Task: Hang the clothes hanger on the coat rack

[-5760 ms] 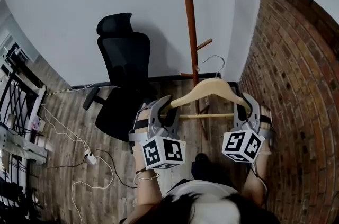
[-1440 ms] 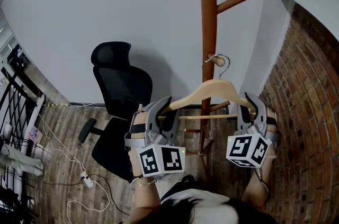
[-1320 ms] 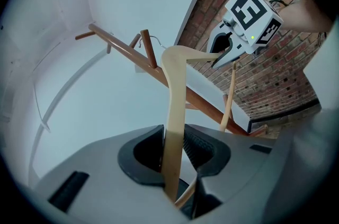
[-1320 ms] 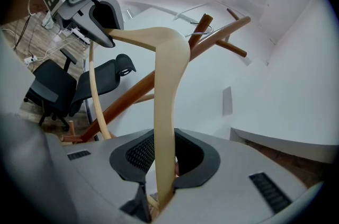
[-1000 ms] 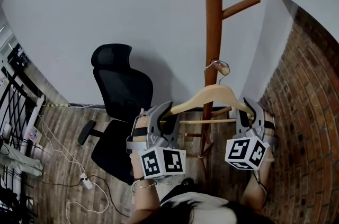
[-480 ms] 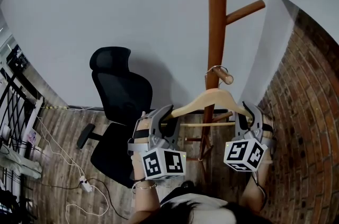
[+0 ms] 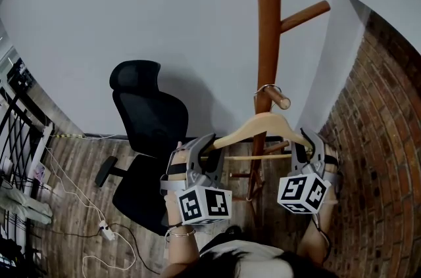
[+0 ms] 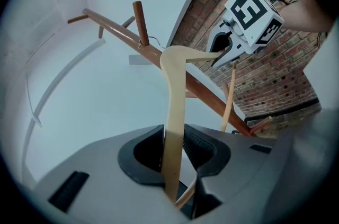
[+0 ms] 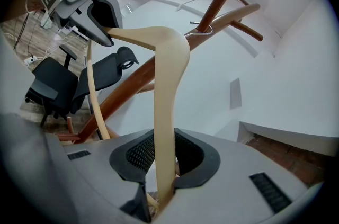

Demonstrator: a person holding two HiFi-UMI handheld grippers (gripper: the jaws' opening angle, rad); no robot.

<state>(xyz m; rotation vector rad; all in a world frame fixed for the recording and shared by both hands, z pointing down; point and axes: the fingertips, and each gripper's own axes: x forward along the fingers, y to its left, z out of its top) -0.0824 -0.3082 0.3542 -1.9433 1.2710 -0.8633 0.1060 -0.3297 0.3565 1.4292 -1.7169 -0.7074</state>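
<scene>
Cables point(image 7: 79, 204) trailed over the wooden floor point(image 7: 72, 165) at the far left, and just right of them a black office chair point(image 7: 146, 115) stood against the white wall point(image 7: 131, 7). Next along came the left gripper point(image 7: 205, 146), raised in front of the chair, and its own view settled the matter: jaws clamped on the left end of the pale wooden hanger point(image 7: 263, 122), the arm running up between the dark pads point(image 8: 197, 144). From there the hanger stretched across, close to level, its thin lower bar point(image 7: 256, 156) spanning from one gripper to the other.

Dead centre, the coat rack point(image 7: 268, 20) rose as a brown pole, and the hanger's wire hook point(image 7: 266, 87) sat looped over a short peg point(image 7: 279, 98) right beside the pole. Whether the peg carried the weight could not be told. A longer peg point(image 7: 304, 16) jutted out higher up to the right.

Over to the right gripper point(image 7: 308, 142): closed on the hanger's right end, the wood pinched between its pads point(image 9: 139, 153) in its own view. So both ends were gripped, with the hook on the peg. Brick wall point(image 7: 381, 139) filled the far right.
</scene>
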